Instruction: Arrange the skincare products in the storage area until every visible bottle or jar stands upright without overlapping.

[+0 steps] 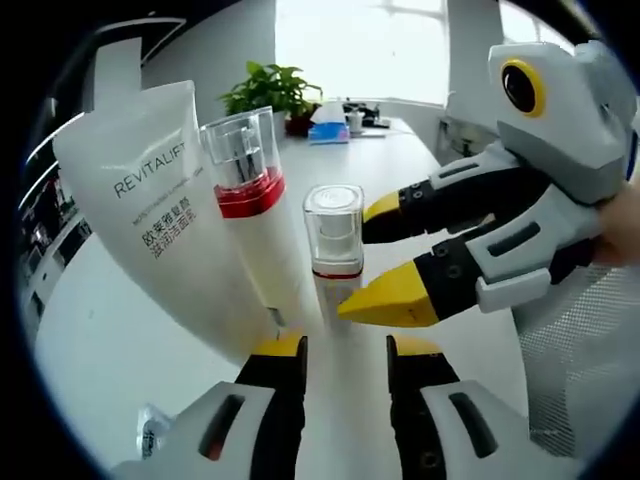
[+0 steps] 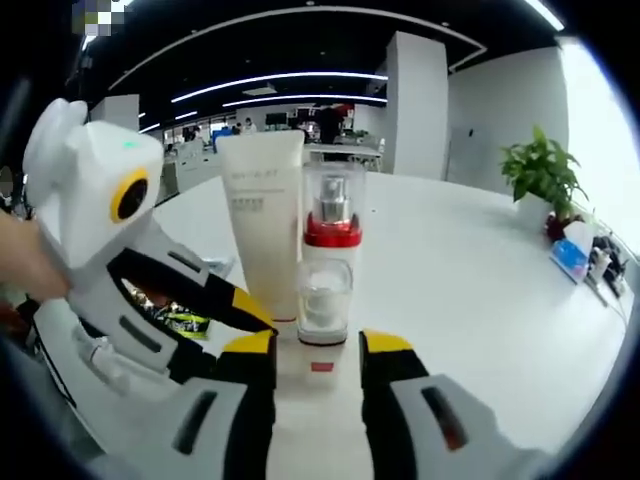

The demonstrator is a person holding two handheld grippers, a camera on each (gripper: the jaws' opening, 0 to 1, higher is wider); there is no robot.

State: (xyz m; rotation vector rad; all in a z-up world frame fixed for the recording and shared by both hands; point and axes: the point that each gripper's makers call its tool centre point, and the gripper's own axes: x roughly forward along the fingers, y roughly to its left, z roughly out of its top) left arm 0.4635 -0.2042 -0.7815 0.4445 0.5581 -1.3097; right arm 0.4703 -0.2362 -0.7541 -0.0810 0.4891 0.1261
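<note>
A small clear-capped bottle is seen upright on the white table, just before a taller red-banded bottle and a white tube. It is flanked by the right gripper, parted; the left gripper is parted, empty. A plant is seen behind.

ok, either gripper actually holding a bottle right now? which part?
Nothing looks held. The right gripper is open, jaws on either side of the small clear-capped bottle near its red band, not visibly clamped. The left gripper is open just short of it.

White tube, red-banded pump bottle and small clear-capped bottle stand upright together.
</note>
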